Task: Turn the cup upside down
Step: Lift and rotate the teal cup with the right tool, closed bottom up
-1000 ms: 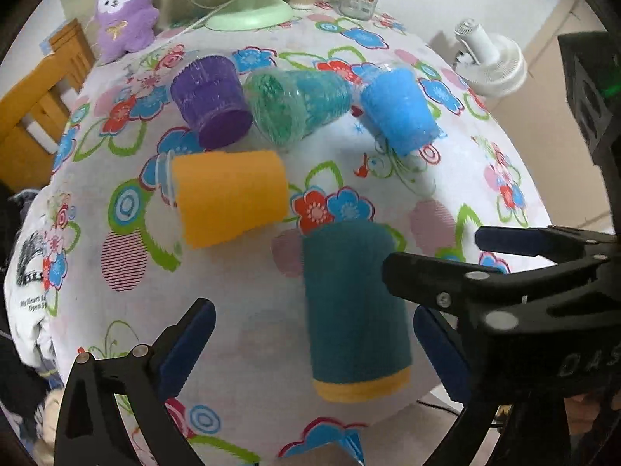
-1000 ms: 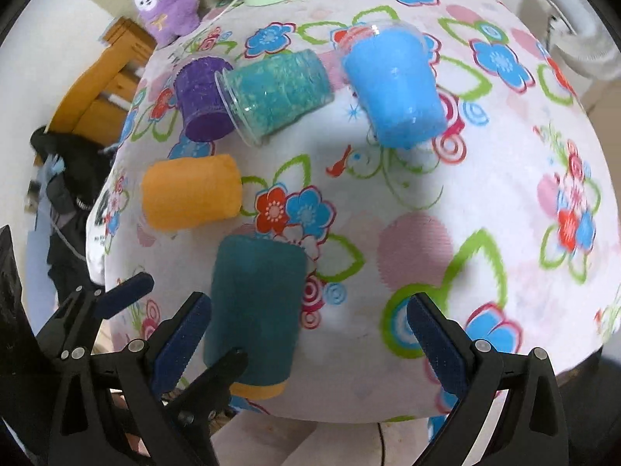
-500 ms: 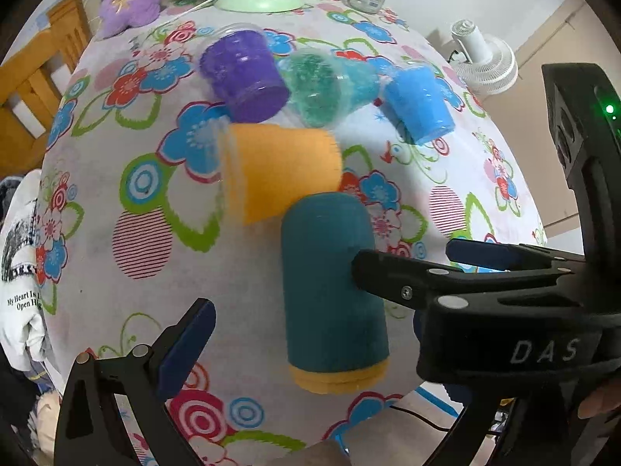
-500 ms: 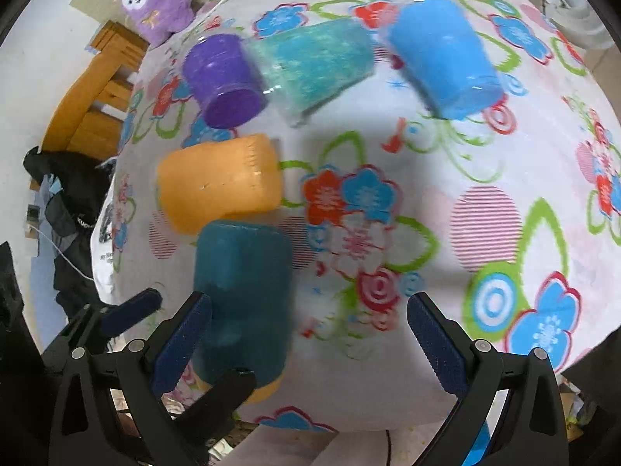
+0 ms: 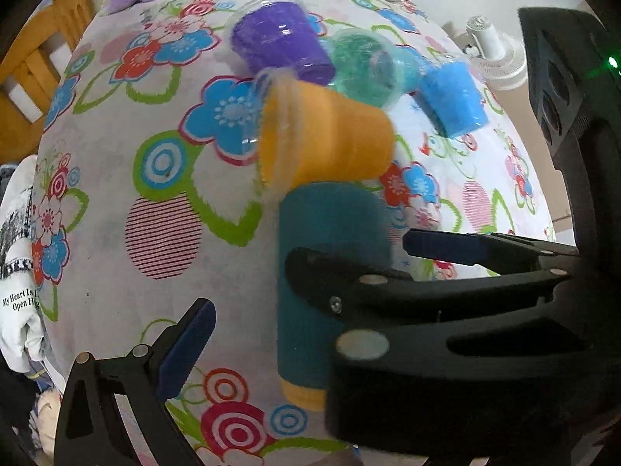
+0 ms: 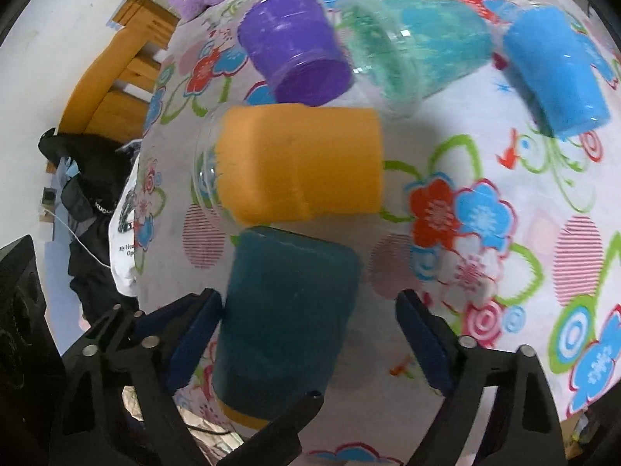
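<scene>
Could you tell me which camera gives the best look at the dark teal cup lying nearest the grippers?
The right wrist view: the dark teal cup lies unobstructed between the right gripper's open fingers, orange band visible at its near end. In the left wrist view, the right gripper's black frame covers much of the cup's lower right side.

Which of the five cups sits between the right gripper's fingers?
The dark teal cup with the yellow rim band, nearest the table edge; the right gripper straddles it, open.
</scene>
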Available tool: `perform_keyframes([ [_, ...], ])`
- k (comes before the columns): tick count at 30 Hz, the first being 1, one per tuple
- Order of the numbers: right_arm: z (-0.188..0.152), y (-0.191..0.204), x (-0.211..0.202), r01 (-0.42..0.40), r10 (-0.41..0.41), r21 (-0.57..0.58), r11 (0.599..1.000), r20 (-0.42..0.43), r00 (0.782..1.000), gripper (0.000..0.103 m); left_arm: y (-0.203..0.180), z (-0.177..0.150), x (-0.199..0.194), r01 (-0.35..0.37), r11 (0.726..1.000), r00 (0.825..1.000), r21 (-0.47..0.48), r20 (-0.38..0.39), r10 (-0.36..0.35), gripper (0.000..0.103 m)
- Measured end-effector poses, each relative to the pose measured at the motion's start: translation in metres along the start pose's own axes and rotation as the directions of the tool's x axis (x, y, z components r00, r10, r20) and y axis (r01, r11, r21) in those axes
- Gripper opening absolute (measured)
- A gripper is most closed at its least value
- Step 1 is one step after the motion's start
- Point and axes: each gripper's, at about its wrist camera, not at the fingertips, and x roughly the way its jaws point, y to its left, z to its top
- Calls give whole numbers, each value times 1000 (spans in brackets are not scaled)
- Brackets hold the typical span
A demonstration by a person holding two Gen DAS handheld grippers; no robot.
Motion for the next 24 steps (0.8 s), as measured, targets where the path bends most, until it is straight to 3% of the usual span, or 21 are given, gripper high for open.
perform_keyframes([
  [1,1,2,3,-5,5,3,1000,-4,1000,78,4,1,1,4,1000,1000,-9,-3,-4,103],
  [4,2,8,11,-5,5,-4,1000,-13,1000,74,13,2,1,27,999,1000,-32,-7,-27,103],
  [11,0,12,3,45,-44,-35,998,23,999,72,14,3,-2,49,999,999,-18,-10,-49,103],
  [24,-10,-15,-70,90,-89,-1,996,164,982,69,-32,7,-33,70,994,997,84,35,-73,103],
])
